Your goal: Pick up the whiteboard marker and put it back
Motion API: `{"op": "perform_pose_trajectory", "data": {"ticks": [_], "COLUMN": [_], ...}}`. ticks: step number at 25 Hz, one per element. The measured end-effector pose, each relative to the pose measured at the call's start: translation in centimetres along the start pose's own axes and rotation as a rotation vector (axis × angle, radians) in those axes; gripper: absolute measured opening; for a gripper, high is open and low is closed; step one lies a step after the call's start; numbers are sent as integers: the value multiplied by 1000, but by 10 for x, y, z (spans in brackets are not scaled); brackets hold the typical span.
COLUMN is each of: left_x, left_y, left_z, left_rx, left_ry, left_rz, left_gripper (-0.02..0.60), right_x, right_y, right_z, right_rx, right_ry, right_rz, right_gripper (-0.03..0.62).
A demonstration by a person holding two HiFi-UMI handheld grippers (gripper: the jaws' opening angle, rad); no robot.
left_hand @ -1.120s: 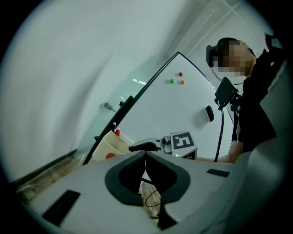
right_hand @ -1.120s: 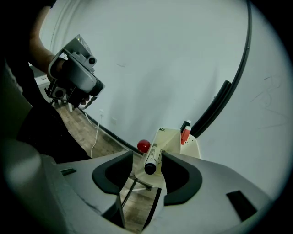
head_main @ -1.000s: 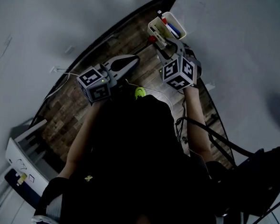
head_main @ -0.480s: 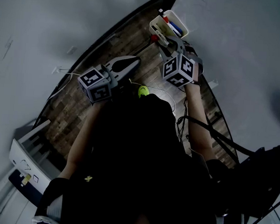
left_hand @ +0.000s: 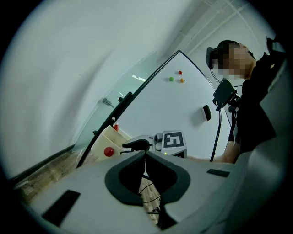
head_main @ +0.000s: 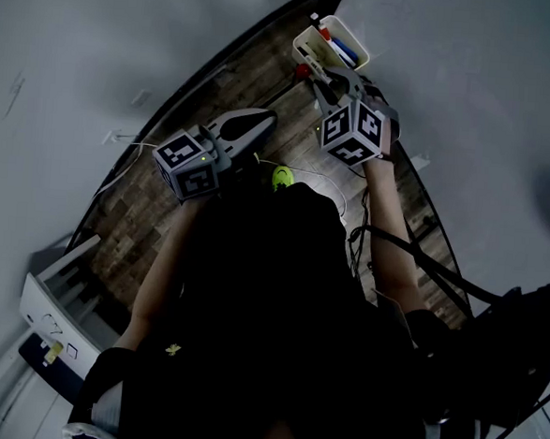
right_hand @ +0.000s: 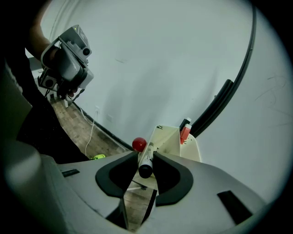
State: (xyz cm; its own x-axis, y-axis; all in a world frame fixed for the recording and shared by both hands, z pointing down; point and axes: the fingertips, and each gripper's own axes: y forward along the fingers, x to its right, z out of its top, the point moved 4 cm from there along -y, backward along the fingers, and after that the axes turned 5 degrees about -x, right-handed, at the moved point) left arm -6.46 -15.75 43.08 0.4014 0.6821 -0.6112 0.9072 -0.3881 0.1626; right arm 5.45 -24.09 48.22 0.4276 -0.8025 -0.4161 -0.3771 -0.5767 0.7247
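whiteboard (left_hand: pixel 165 105): upright, black frame, fills the background.
floor (head_main: pixel 154 205): wood planks, below both claws.
tray (right_hand: pixel 171 139): cream box at the whiteboard's lower edge, pens standing inside.
left claw (left_hand: pixel 145 153): tips pressed together, nothing in it, held level, well apart from tray.
right claw (right_hand: pixel 147 155): angled down at tray; jaws have just been closing, now pinching the whiteboard marker.
whiteboard marker (right_hand: pixel 147 161): between right claw's pads, black end toward camera, far end at the tray's front.
red ball (right_hand: pixel 139 144): just beside tray, left of marker.

Whiteboard marker (right_hand: pixel 147 157): smooth white plastic, matt black cap. Tray (right_hand: pixel 170 139): cream plastic. Floor (head_main: pixel 129 218): wood-grain planks. Whiteboard (left_hand: pixel 176 107): smooth, white.
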Motion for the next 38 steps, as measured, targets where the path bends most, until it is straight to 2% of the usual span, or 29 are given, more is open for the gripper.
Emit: {"op": "perform_pose_trajectory", "data": {"ticks": [30,38], "left_x": [10,14], "left_y": [11,11], "left_z": [2,4], "left_rx": [23,40], "left_ry": [15,18], "left_rz": [-24,-23], "left_gripper": [-3,-3], "right_x": [3,16], "right_y": [-26,-47], "right_z": [3,16], "right_rx": [82,167], "right_ry": [47,121], "right_rz": [-1,-24], "right_gripper": [87,86]}}
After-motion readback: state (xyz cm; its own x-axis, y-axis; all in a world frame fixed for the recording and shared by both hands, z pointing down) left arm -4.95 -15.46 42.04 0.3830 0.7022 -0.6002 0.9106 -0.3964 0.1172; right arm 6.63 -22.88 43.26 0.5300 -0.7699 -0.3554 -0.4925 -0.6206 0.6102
